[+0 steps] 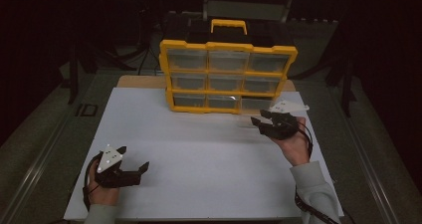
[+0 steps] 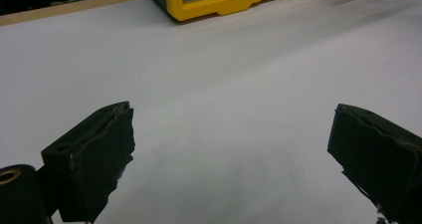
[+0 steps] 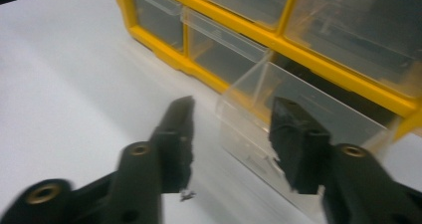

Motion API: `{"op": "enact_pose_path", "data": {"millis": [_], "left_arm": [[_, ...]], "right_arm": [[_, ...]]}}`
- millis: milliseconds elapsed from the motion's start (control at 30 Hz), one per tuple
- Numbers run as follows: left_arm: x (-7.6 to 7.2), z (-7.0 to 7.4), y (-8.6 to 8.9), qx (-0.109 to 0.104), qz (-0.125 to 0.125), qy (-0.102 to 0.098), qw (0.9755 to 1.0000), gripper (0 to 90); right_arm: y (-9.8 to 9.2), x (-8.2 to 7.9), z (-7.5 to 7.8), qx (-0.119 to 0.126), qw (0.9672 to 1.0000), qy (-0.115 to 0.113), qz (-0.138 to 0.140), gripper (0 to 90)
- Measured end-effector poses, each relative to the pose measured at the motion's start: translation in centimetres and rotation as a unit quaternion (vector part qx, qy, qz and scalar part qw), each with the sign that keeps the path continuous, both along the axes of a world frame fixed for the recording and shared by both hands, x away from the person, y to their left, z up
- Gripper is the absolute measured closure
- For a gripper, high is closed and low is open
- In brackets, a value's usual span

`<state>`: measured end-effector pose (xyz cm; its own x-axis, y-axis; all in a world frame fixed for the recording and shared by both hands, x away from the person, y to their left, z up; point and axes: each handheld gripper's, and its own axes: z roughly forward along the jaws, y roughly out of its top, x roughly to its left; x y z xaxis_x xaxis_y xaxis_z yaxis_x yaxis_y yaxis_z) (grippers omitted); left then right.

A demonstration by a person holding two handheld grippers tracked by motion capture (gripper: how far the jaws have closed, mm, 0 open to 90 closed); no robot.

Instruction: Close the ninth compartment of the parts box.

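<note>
At the centre right of the high view, the right gripper [image 1: 264, 120] has its fingers half spread around the front wall of the clear plastic drawer [image 3: 278, 119]. The drawer is pulled partly out of the bottom right slot of the yellow plastic organiser cabinet [image 1: 226, 47]. One finger is beside the wall and not yet pressing. I judge the step is taking hold of the drawer; next the fingers must pinch the wall. The left gripper [image 1: 133, 160] rests with fingers wide apart on the white worktop [image 1: 199, 159].

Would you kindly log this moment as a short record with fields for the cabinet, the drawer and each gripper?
cabinet: yellow plastic organiser with nine clear drawers, upright at the far side of the white tabletop
drawer: clear plastic bottom-right drawer, pulled partly out
right gripper: jaws apart, at the drawer's front; contact unclear
left gripper: jaws wide, nothing between them
</note>
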<state>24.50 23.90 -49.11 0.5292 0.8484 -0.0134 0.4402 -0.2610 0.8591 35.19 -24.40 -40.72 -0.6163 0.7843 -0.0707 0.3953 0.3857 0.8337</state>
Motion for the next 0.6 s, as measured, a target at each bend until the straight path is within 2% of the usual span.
{"op": "enact_pose_path", "data": {"millis": [200, 300, 467, 600], "left_arm": [[0.0, 0.0, 0.0, 0.000, 0.000, 0.000, 1.0000, 4.9], [0.0, 0.0, 0.0, 0.000, 0.000, 0.001, 1.0000, 4.9], [0.0, 0.0, 0.0, 0.000, 0.000, 0.001, 1.0000, 4.9], [0.0, 0.0, 0.0, -0.001, 0.001, 0.000, 1.0000, 4.9]], "right_arm": [[-0.6, -0.4, -1.2, 0.002, 0.9996, -0.008, -0.026, 72.5], [-0.8, -0.5, -1.9, -0.001, 0.9993, -0.008, -0.036, 88.7], [-0.6, -0.5, -2.8, -0.027, 0.9986, -0.013, -0.043, 90.0], [-0.5, -0.4, -3.5, -0.035, 0.9980, -0.013, -0.050, 90.0]]}}
